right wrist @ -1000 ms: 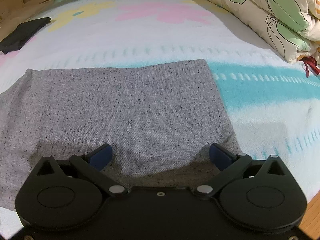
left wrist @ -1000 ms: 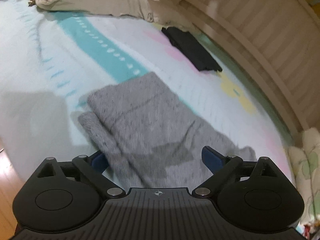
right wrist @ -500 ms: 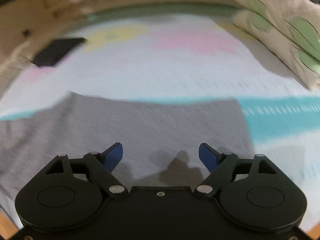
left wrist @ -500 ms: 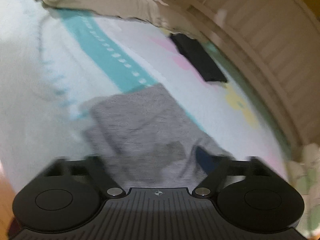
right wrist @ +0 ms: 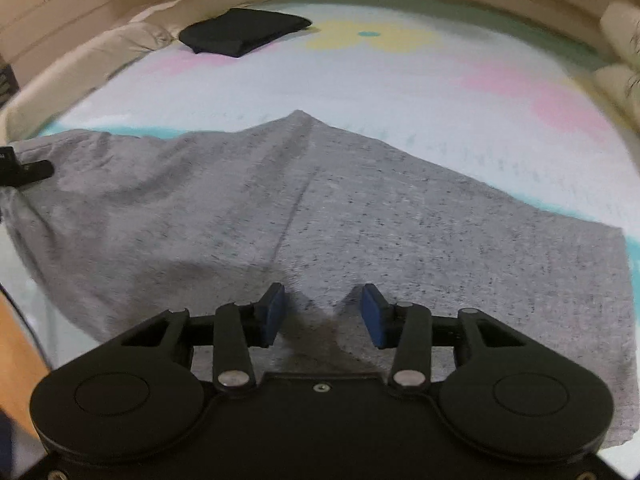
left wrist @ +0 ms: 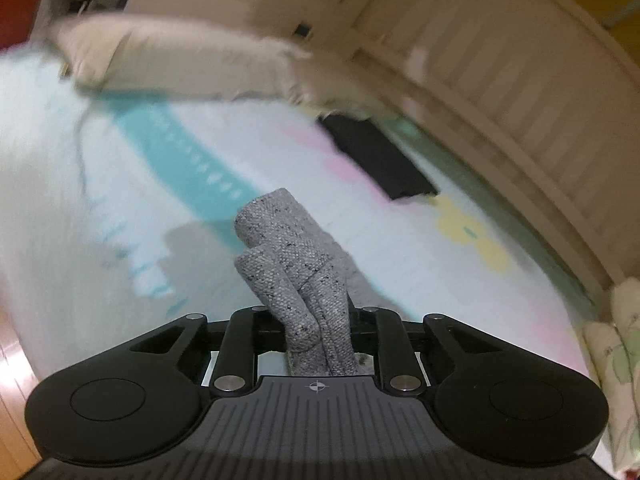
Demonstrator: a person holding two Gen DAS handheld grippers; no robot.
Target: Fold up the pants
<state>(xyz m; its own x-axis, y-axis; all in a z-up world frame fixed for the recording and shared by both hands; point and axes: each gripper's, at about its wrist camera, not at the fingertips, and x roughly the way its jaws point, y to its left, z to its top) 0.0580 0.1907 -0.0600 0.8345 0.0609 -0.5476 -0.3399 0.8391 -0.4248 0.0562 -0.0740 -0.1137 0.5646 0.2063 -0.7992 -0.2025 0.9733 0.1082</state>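
The grey knit pants (right wrist: 320,220) lie spread on the bed. In the left wrist view a bunched fold of the pants (left wrist: 292,264) sticks up between the jaws. My left gripper (left wrist: 318,332) is shut on that fold and holds it above the sheet. My right gripper (right wrist: 323,314) hovers over the near middle of the pants with its blue pads (right wrist: 272,312) partly closed and a gap between them; no cloth is between them. The left gripper's tip shows at the far left of the right wrist view (right wrist: 24,170).
A folded black garment (right wrist: 244,32) lies at the far side of the bed, also in the left wrist view (left wrist: 380,156). A beige pillow (left wrist: 180,60) sits at the head. A floral quilt (left wrist: 616,344) is at the right. The wooden bed rail (left wrist: 520,92) curves behind.
My left gripper has shut on the pants' edge and lifted it off the sheet. My right gripper's jaws have narrowed from wide open, and it has shifted over the pants.
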